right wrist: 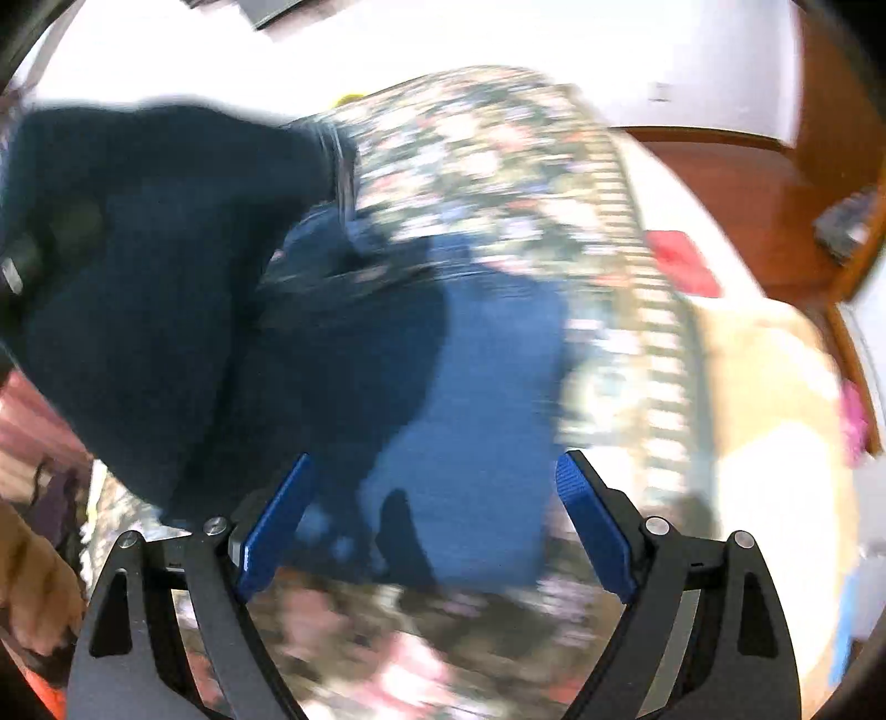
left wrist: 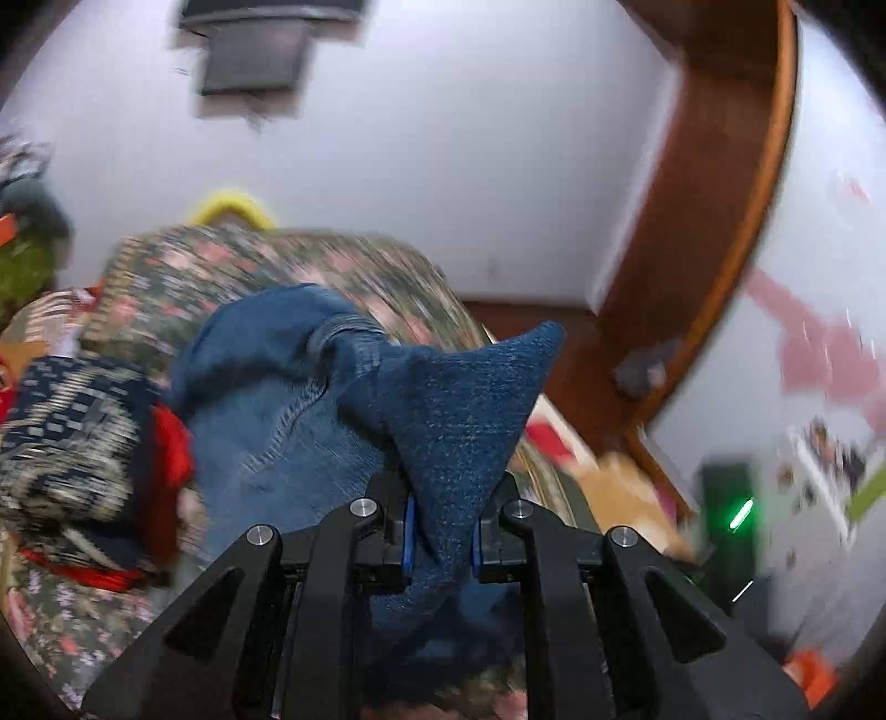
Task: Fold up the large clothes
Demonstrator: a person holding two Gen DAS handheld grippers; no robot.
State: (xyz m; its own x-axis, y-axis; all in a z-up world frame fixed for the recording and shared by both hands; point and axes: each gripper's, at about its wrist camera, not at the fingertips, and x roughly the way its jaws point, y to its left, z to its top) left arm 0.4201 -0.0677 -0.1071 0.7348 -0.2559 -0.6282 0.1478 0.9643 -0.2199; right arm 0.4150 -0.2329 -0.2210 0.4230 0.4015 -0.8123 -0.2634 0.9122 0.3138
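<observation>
Both views are round fisheye pictures with dark corners, and straight lines bend near the rim, as the wooden frame [left wrist: 714, 232] does. The left wrist view has soft, even light; the denim corner [left wrist: 470, 399] is sharp, but the floral bedspread [left wrist: 266, 266] behind the denim is smeared by motion. The right wrist view is much more blurred. The white wall [right wrist: 487, 39] above the jeans [right wrist: 470, 387] is overexposed, and a dark shadow covers the left part of the jeans.
</observation>
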